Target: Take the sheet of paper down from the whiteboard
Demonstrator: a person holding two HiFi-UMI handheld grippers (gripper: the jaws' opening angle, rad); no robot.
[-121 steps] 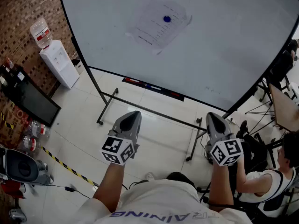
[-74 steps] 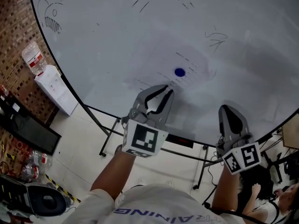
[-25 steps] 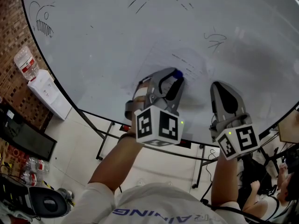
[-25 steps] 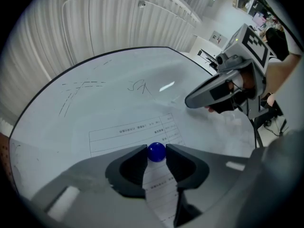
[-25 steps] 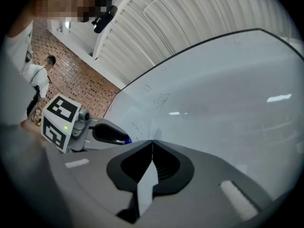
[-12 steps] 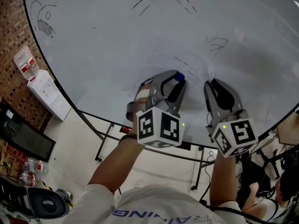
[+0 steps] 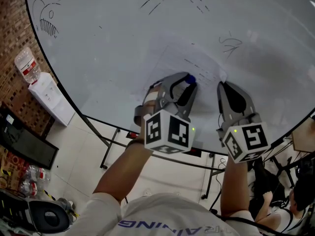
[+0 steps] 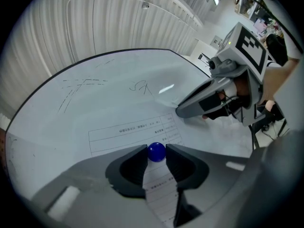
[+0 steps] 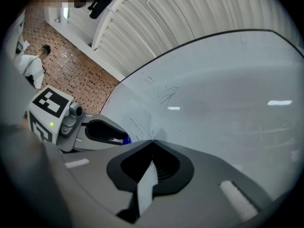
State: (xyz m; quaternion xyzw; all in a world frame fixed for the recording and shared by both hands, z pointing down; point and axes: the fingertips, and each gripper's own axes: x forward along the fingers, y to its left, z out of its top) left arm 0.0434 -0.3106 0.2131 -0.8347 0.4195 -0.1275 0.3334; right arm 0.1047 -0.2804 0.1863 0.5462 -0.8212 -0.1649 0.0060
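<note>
A white printed sheet of paper point(image 7: 189, 63) lies flat on the whiteboard point(image 7: 108, 48), pinned by a round blue magnet point(image 7: 191, 79). My left gripper point(image 7: 189, 81) is shut on that magnet point(image 8: 156, 151), one jaw on each side, with the sheet point(image 8: 128, 133) showing above and below it. My right gripper point(image 7: 222, 84) is at the sheet's right edge; in the right gripper view its jaws point(image 9: 152, 141) meet, with a strip of the paper point(image 9: 146, 182) pinched between them. The two grippers sit side by side, close together.
Marker scribbles cover the board's top and left. A water dispenser point(image 7: 47, 98) with a bottle point(image 7: 26, 65) stands at the left by the brick wall. The board's stand legs point(image 7: 109, 146) are below. A seated person point(image 7: 301, 196) is at the lower right.
My left gripper rose to the board and shut on the blue magnet. My right gripper moved left to the sheet's right edge and shut on it.
</note>
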